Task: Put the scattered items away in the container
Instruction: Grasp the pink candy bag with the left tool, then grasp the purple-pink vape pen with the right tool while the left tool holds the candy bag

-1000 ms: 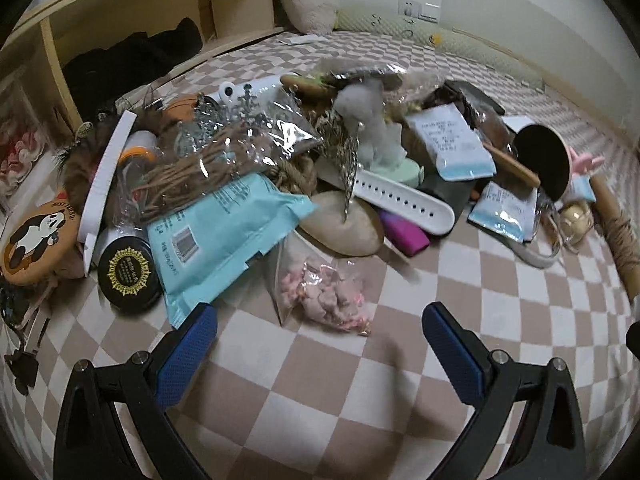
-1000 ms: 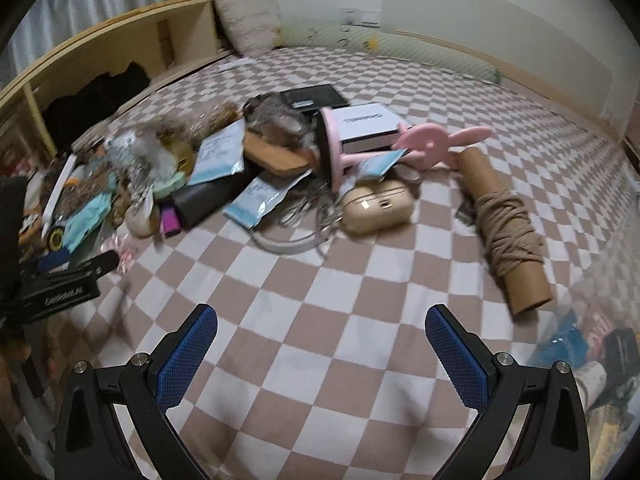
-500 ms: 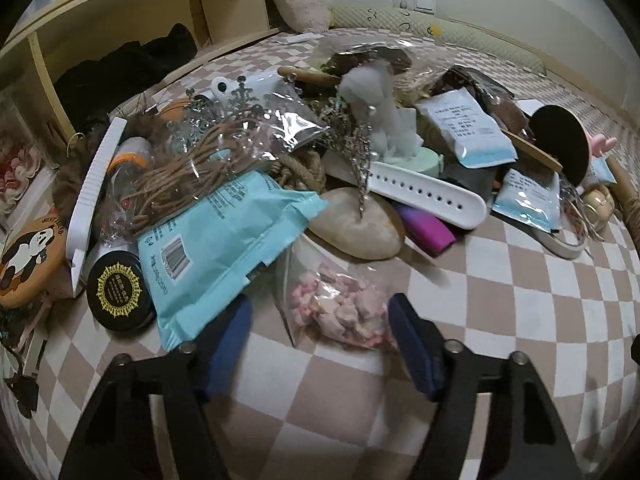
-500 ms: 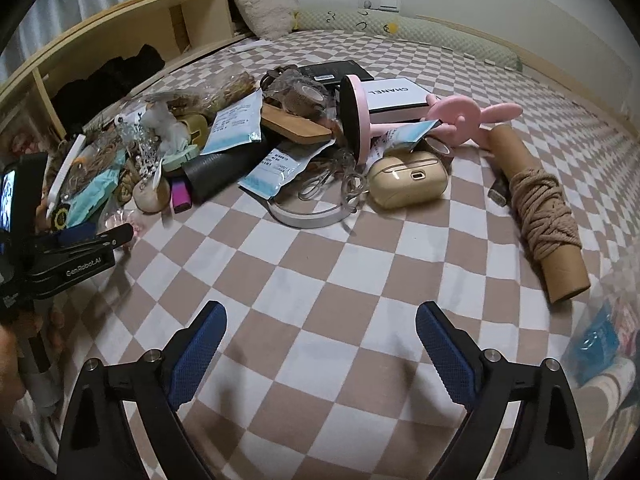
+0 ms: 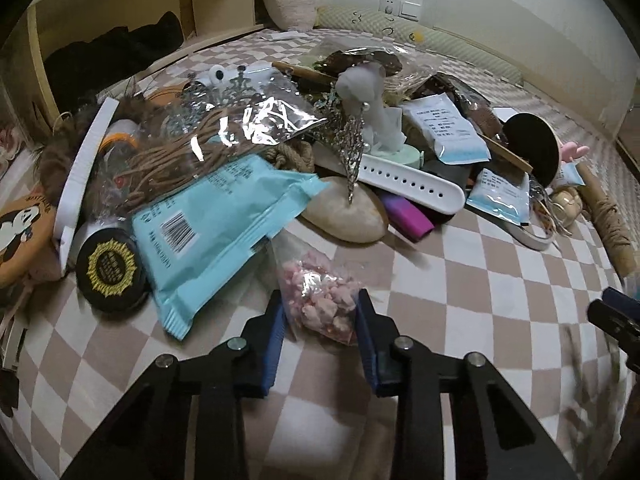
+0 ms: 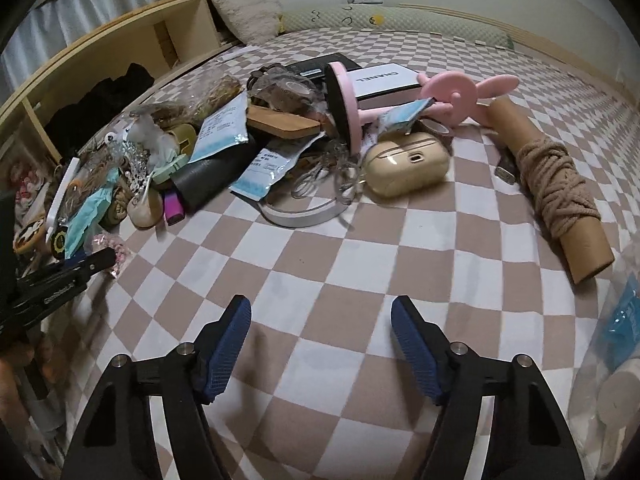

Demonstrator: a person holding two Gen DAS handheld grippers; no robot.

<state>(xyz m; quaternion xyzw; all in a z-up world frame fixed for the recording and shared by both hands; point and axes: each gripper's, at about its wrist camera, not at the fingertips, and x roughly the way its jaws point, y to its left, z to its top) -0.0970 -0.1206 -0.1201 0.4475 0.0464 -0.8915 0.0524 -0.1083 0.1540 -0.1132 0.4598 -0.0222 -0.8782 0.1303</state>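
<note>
My left gripper (image 5: 320,312) has its blue pads closed against both sides of a small clear bag of pink bits (image 5: 320,296) that lies on the checkered bed cover; the bag also shows in the right wrist view (image 6: 114,250). My right gripper (image 6: 320,332) is open and empty above bare cover. A clear container (image 6: 616,320) with packets inside sits at the right edge. The scattered pile (image 6: 280,128) lies beyond both grippers.
The pile holds a light blue packet (image 5: 216,232), a black round tin (image 5: 108,268), a beige stone (image 5: 344,212), a white strap (image 5: 408,188), a pink stand mirror (image 6: 344,100), a gold case (image 6: 408,160) and a rope-wound tube (image 6: 560,192). A wooden shelf (image 5: 120,20) stands at the left.
My left gripper moved forward and closed its pads from wide open onto the bag of pink bits. My right gripper narrowed somewhat but stays open.
</note>
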